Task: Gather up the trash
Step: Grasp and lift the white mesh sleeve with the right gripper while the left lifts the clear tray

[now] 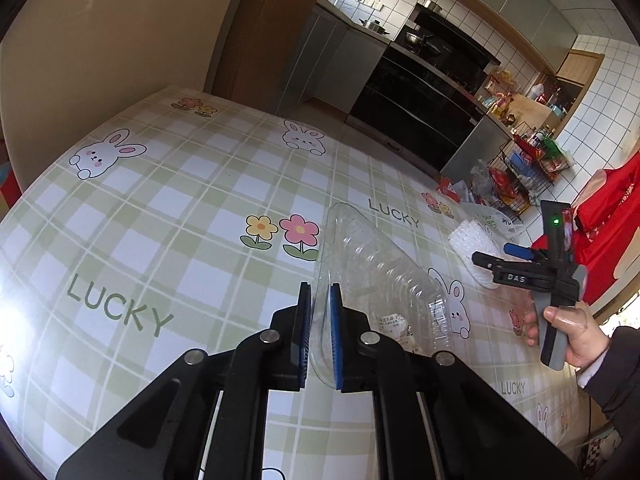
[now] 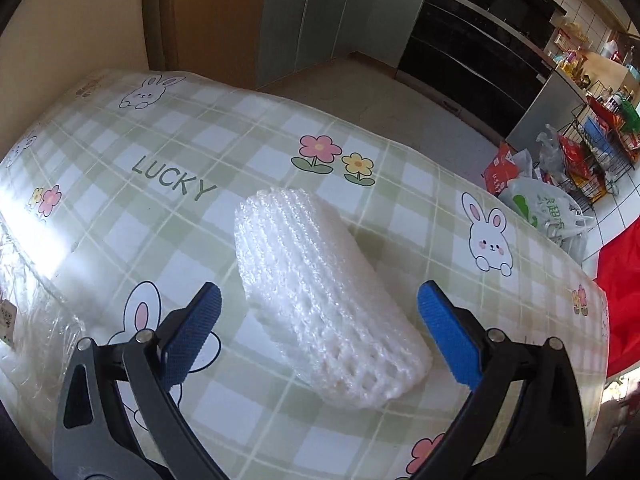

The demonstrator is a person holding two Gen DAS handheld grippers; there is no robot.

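Your left tool (image 1: 320, 332) pinches the edge of a clear, crushed plastic bottle (image 1: 372, 276) just above the checked tabletop (image 1: 168, 208). Your right tool (image 2: 320, 336) is spread wide over the white foam fruit net (image 2: 320, 292) lying on that tabletop, its pads either side without touching.
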